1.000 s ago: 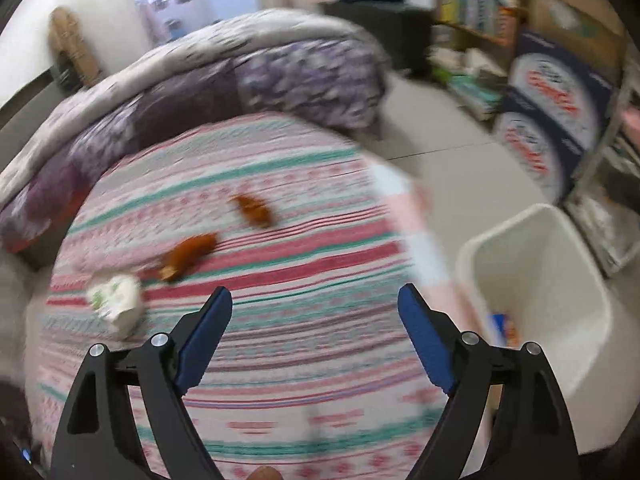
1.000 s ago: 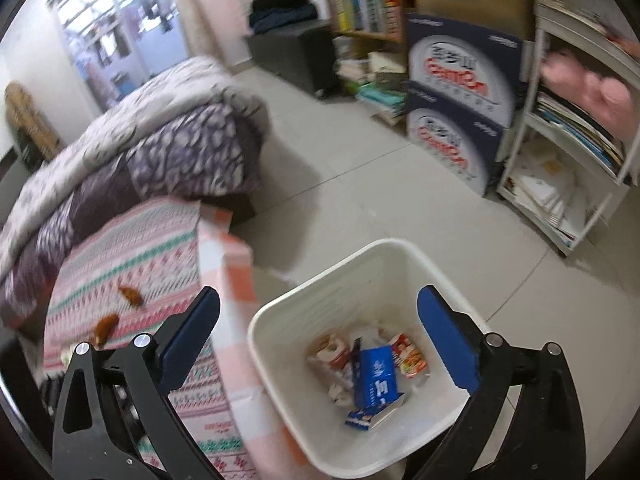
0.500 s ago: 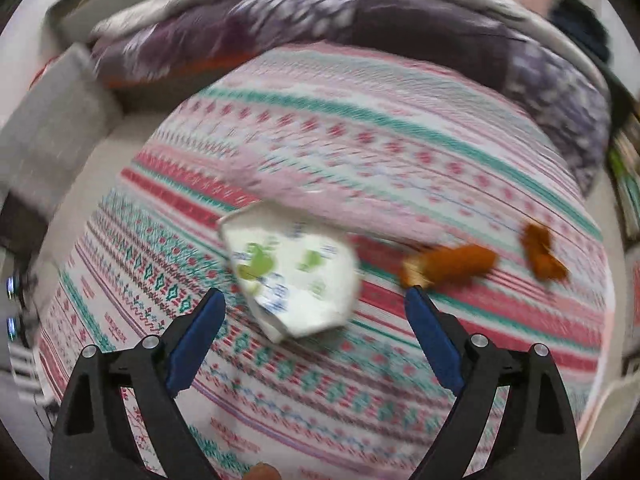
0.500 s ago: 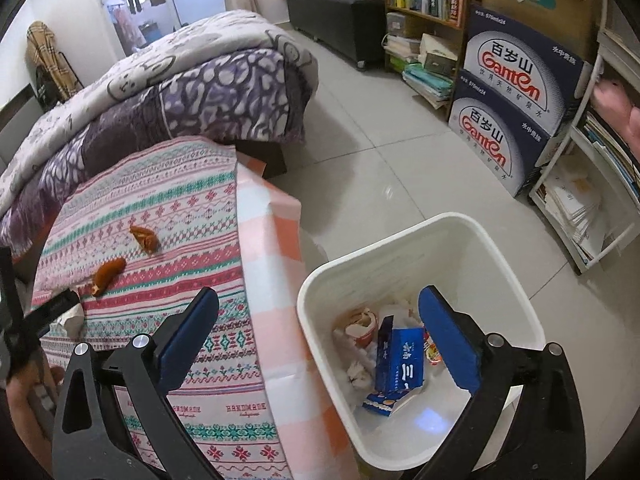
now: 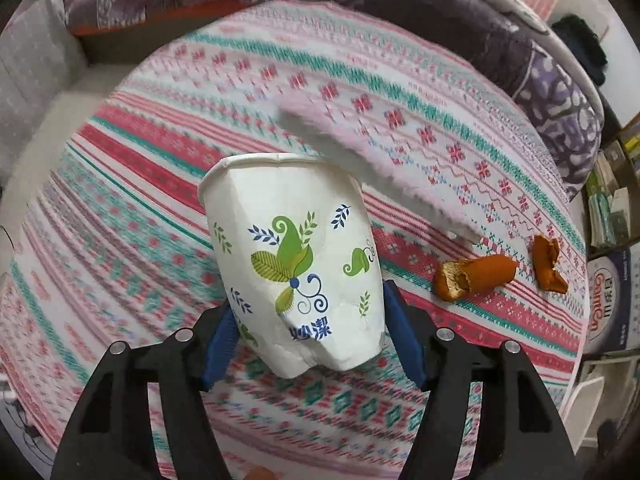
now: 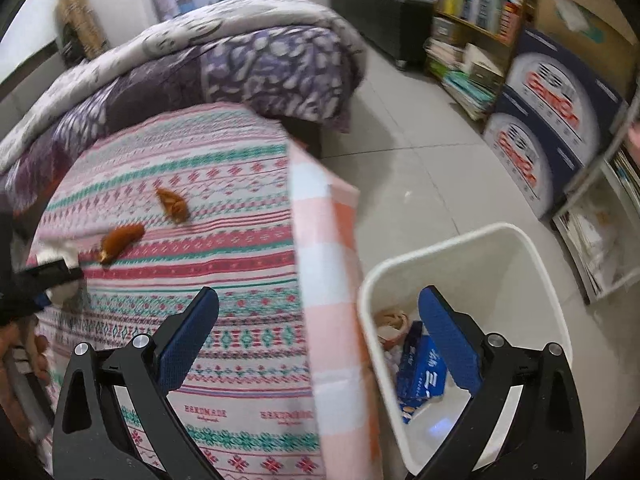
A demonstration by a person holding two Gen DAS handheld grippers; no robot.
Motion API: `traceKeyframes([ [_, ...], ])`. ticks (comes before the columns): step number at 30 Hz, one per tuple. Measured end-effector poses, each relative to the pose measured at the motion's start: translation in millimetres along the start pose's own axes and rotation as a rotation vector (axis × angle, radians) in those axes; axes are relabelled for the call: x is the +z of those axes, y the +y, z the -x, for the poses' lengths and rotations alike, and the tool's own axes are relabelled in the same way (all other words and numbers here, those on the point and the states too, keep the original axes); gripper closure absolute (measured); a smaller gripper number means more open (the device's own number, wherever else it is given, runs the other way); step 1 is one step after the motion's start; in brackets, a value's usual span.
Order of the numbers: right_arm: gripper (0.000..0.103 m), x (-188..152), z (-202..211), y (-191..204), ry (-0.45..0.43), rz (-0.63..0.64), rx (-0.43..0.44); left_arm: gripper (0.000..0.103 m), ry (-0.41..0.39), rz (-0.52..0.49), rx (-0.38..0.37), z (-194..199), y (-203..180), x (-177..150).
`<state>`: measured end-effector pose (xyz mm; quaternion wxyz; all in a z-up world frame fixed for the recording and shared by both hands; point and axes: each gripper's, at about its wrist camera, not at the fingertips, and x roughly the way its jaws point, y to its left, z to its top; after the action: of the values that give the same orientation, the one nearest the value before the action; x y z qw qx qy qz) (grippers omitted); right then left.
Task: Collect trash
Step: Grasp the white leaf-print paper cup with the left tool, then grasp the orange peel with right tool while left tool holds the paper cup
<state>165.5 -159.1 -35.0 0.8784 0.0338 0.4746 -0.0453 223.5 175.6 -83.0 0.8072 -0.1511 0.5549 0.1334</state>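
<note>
A crumpled white paper cup (image 5: 296,256) with green leaf print lies between the blue pads of my left gripper (image 5: 310,334), which has closed in on its base and grips it. Two orange peel pieces (image 5: 474,276) (image 5: 548,258) lie on the striped tablecloth to the right. A pale tissue strip (image 5: 372,164) lies behind the cup. My right gripper (image 6: 318,340) is open and empty, hovering over the table edge and the white trash bin (image 6: 532,280). The peels show in the right wrist view too (image 6: 120,240) (image 6: 174,208).
The bin holds a blue carton (image 6: 420,372) and other wrappers. A purple quilt (image 6: 240,68) is heaped behind the table. Blue-and-white boxes (image 6: 556,120) and bookshelves (image 6: 476,8) line the right wall. Tiled floor (image 6: 420,168) lies between.
My left gripper swung from the bin side to the cup, moved in and closed on it. My right gripper shifted left, over the table edge and the bin.
</note>
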Motion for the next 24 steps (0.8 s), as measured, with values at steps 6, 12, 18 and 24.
traceKeyframes([
  [6, 0.007, 28, -34, 49, -0.021, 0.075, 0.081, 0.039, -0.086, -0.011, -0.003, 35, 24, 6],
  [12, 0.011, 57, -72, 89, -0.038, 0.080, 0.155, 0.039, -0.166, 0.081, -0.026, 66, 50, 20],
  [18, 0.019, 69, -103, 113, -0.034, 0.141, 0.162, 0.039, -0.193, 0.099, -0.046, 78, 55, 27],
  [24, 0.063, 72, -125, 119, 0.011, 0.123, 0.186, 0.038, -0.189, 0.047, -0.038, 77, 50, 24],
])
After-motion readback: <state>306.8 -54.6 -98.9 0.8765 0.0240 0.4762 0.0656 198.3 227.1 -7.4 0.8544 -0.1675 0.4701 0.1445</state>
